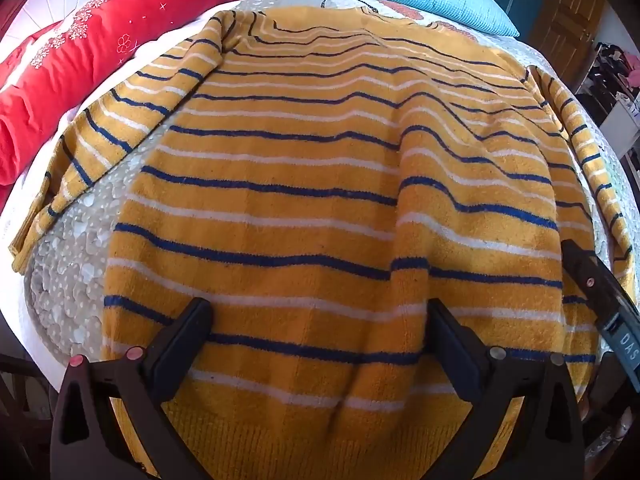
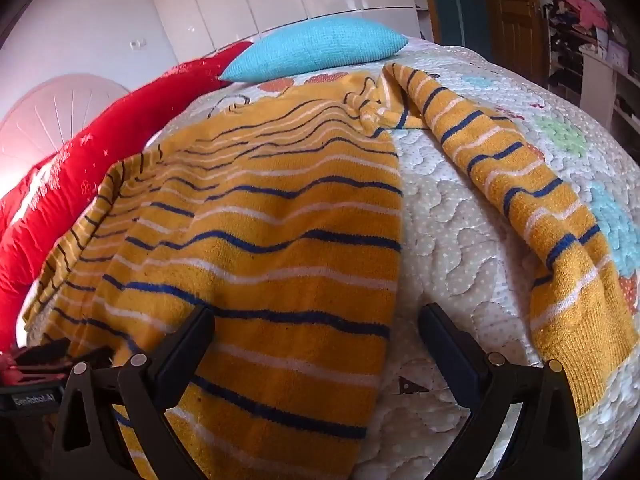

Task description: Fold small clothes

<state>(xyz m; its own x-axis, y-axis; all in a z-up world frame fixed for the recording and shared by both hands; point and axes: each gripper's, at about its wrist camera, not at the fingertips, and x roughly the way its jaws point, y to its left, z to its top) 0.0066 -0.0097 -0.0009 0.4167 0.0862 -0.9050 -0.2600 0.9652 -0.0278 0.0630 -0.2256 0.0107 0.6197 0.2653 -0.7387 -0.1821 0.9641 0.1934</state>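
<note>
1. Sweater (image 1: 320, 184): mustard yellow knit with thin navy and white stripes, spread flat on the bed's quilt (image 1: 76, 256), ribbed hem nearest you and neckline at 12 o'clock.
2. Its body shows soft wrinkles, with one lengthwise fold ridge running up from the hem just right of centre in your left wrist view.
3. One sleeve (image 1: 100, 128) angles out toward 9 o'clock, cuff near the quilt's edge beside the red bolster (image 1: 60, 80).
4. The other sleeve (image 2: 520, 200) lies apart from the body in your right wrist view, running from the shoulder at 12 o'clock down to its cuff at 4 o'clock, with bare quilt between sleeve and body.
5. A blue pillow (image 2: 320, 46) sits beyond the neckline at 12 o'clock.
6. Your left gripper (image 1: 320, 320) tilts steeply down over the hem's middle, fingers spread wide with nothing clamped; whether the tips touch the knit you cannot tell.
7. Your right gripper (image 2: 316, 320) tilts down less steeply over the sweater's right side edge, jaws wide apart and clamping nothing: one finger (image 2: 188, 344) above the knit, the other (image 2: 452, 344) above bare quilt.
</note>
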